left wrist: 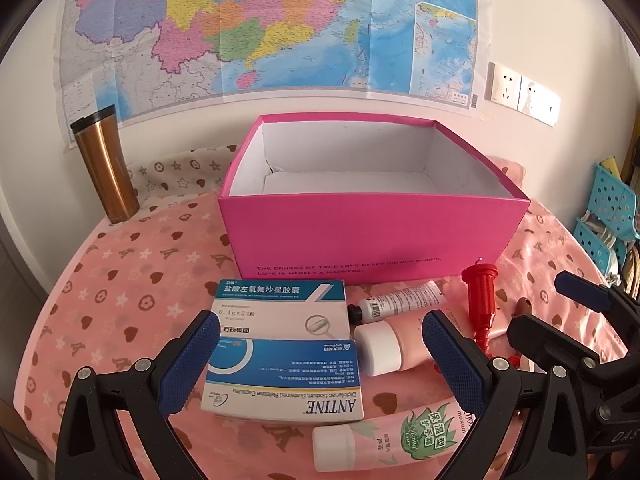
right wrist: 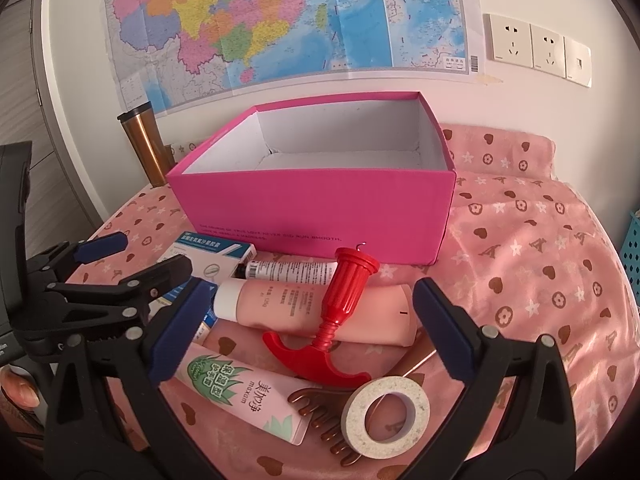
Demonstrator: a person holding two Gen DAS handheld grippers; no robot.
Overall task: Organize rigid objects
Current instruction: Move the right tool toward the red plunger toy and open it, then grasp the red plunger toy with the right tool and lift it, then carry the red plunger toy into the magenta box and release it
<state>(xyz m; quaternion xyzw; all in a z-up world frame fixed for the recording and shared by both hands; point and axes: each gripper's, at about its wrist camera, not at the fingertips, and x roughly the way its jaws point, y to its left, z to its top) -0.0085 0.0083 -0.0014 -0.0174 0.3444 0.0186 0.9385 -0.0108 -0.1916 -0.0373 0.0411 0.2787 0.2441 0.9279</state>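
An open pink box [left wrist: 372,232] [right wrist: 316,208] stands empty at the back of the table. In front of it lie two medicine boxes [left wrist: 284,380] [left wrist: 280,308], a small white tube [left wrist: 400,304], a pink tube [right wrist: 288,308], an aloe hand cream tube [right wrist: 240,396], a red plastic tool [right wrist: 336,312], a tape roll [right wrist: 386,416] and a copper comb [right wrist: 320,420]. My left gripper [left wrist: 322,362] [right wrist: 136,260] hovers open over the medicine boxes. My right gripper [right wrist: 312,334] [left wrist: 560,312] hangs open above the red tool and the tubes, holding nothing.
A copper tumbler [left wrist: 106,164] [right wrist: 146,144] stands at the back left by the wall. Blue perforated baskets [left wrist: 608,216] sit off the table's right edge. The pink patterned cloth [right wrist: 540,280] right of the box is bare. A map hangs on the wall behind.
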